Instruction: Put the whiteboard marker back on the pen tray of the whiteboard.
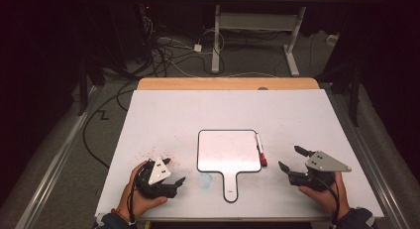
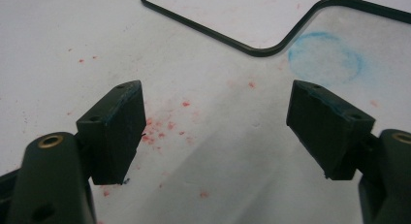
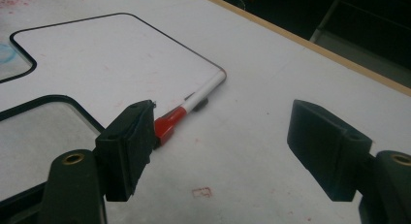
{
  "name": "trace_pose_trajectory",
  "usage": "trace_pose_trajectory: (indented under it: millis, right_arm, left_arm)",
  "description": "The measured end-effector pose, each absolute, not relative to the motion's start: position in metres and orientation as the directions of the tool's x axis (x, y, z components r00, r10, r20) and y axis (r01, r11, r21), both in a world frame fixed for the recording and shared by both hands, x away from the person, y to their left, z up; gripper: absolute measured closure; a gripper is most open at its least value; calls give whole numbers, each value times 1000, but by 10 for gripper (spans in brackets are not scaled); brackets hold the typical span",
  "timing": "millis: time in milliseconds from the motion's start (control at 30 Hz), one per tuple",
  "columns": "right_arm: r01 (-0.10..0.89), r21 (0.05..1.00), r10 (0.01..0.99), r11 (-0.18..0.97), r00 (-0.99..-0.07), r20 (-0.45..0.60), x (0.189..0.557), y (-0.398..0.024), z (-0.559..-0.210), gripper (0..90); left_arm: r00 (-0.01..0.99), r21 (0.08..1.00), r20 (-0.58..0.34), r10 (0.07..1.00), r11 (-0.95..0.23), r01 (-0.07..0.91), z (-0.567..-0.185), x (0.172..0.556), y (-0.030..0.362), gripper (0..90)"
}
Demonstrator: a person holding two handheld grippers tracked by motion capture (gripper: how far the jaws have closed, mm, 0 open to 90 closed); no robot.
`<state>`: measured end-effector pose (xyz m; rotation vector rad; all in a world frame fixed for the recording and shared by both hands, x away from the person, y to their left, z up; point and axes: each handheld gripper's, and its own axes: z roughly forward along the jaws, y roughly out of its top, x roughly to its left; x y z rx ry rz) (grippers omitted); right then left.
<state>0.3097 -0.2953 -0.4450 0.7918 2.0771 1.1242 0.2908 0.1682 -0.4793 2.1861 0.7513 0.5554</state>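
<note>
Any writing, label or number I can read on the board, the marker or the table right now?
None readable.
Whiteboard: blank, no writing.
Marker: no print that can be made out on its white barrel or red cap.
Table sheet: a smudged blue ring, red specks and a small red outline, no letters.

We see a small white paddle-shaped whiteboard [image 1: 229, 150] with a black rim, flat on the worktop, centre near side, handle pointing toward the near edge. Its surface is blank. A marker [image 1: 260, 148], white barrel with a red cap, lies flat along the board's right edge, just beside it, cap at the near end. Cap is on.
</note>
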Motion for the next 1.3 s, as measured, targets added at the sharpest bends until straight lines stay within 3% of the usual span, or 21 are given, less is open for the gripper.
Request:
trace_pose_trajectory:
  millis: [1300]
  right_arm:
    - [219, 857, 751, 466, -610, -252, 312, -296, -446, 275]
  left_arm:
    - [737, 756, 155, 658, -559, 341, -480, 292, 168, 209]
